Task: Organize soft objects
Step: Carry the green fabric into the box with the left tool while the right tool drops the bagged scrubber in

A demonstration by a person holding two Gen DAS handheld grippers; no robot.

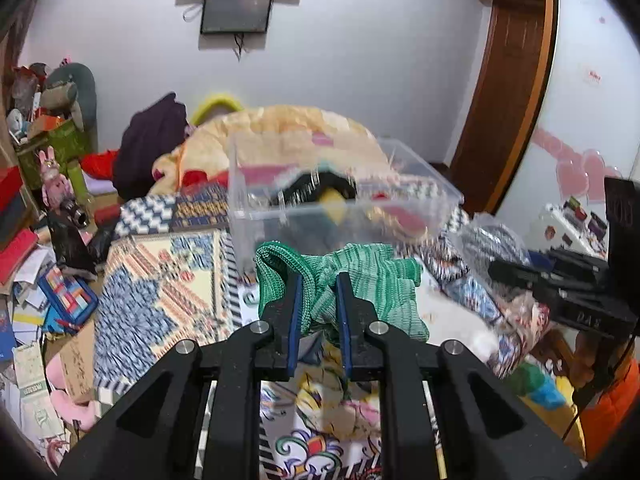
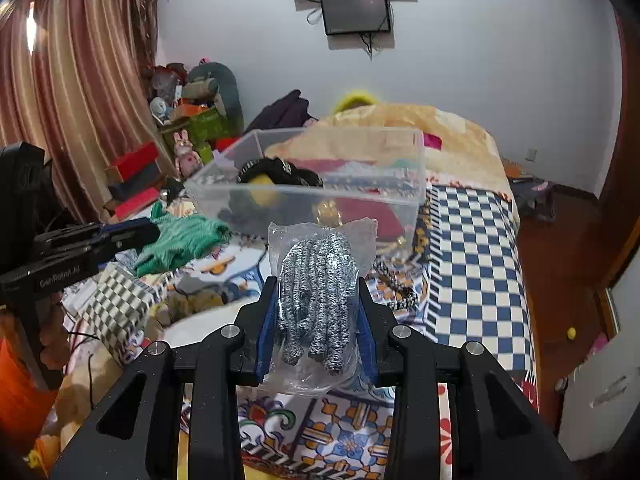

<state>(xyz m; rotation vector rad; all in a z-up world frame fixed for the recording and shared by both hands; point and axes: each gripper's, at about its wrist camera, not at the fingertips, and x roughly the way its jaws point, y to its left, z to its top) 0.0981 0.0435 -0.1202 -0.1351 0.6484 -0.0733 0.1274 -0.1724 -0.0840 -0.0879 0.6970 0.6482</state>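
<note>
My left gripper (image 1: 319,280) is shut on a green knitted cloth (image 1: 372,280) and holds it above the bed, just in front of a clear plastic bin (image 1: 420,196). The bin holds several soft items, among them a black and yellow one (image 1: 320,192). My right gripper (image 2: 318,284) is shut on a clear plastic bag with grey-and-white knitted pieces (image 2: 320,280), held in front of the same bin (image 2: 224,192). The green cloth (image 2: 180,240) and the left gripper (image 2: 132,236) show at the left of the right wrist view.
The bin stands on a bed with patterned covers (image 1: 160,272) and a blue checked cloth (image 2: 476,264). A folded yellow quilt (image 2: 452,128) lies behind the bin. Boxes, books and plush toys (image 1: 56,184) crowd the left side. A wooden door (image 1: 508,88) is at the right.
</note>
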